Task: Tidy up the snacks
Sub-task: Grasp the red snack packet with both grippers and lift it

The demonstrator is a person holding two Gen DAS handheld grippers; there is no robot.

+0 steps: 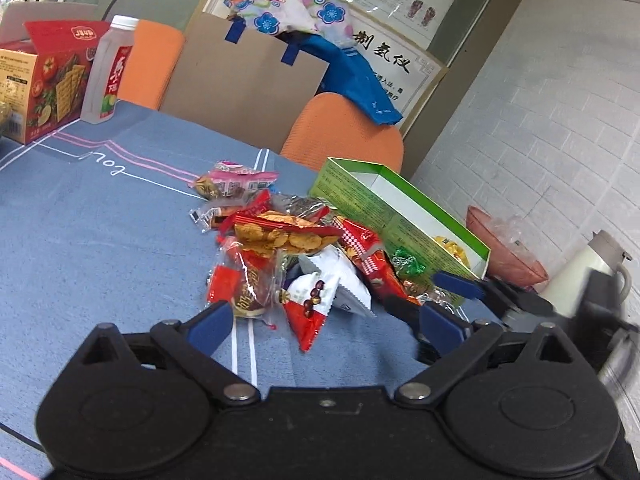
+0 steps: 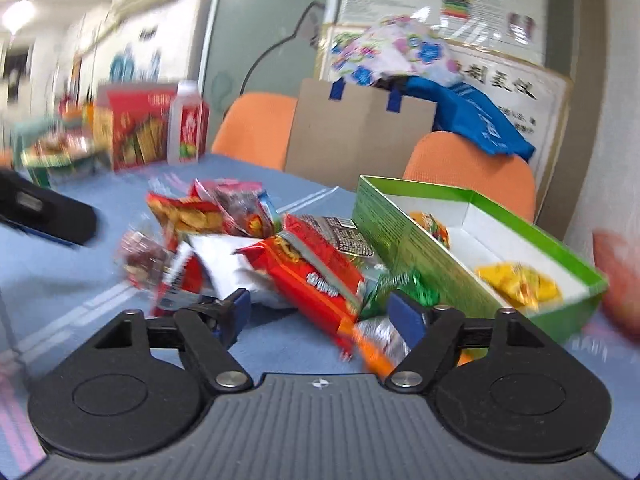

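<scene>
The left gripper and right gripper are both gaping wide, fingers holding nothing, near the snack pile lying on the bench, left of the green box.

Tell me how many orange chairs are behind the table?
2. One orange chair stands at the far edge behind the white bottle; the other orange chair is further right, just behind the green box. The cardboard between them could hide more.

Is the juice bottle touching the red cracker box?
Cannot tell. In the left wrist view, the bottle overlaps the box, with no visible gap or clear contact.
</scene>
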